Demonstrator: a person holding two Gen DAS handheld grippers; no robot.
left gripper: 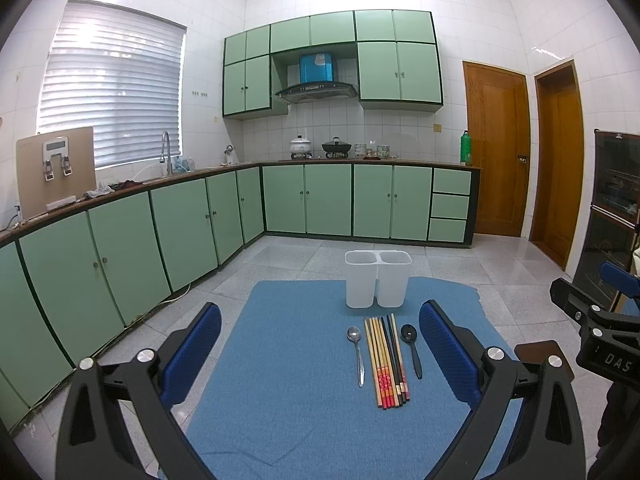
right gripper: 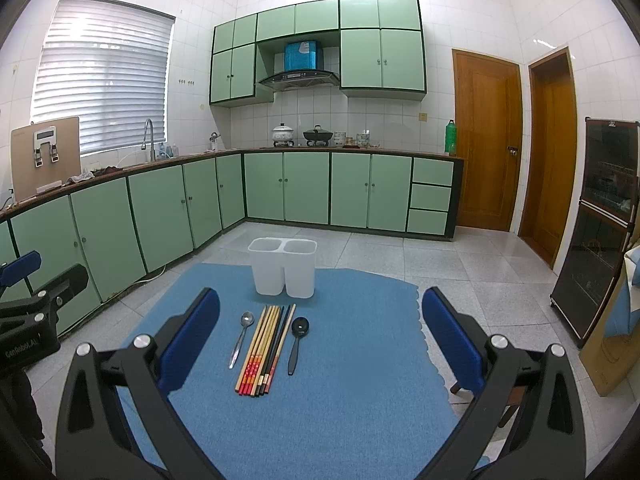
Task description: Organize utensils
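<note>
Both the left gripper (left gripper: 320, 344) and the right gripper (right gripper: 320, 340) hang wide apart and empty above the blue mat (right gripper: 340, 420). Ahead of them lie the metal spoon (right gripper: 242, 338), the chopsticks (right gripper: 266, 350) and the black spoon (right gripper: 297, 342), with the white two-compartment holder (right gripper: 283, 266) just beyond. A good first pick is probably an outer spoon, pinched across its handle, then dropped upright into one compartment.

The left hand-held gripper (left gripper: 320, 348) is held level, its blue-padded fingers (left gripper: 192, 354) spread wide and gripping nothing; the right hand-held gripper (right gripper: 320, 340) matches it — jaws wide apart, empty; each shows at the edge of the other's view (side by side, apart).
</note>
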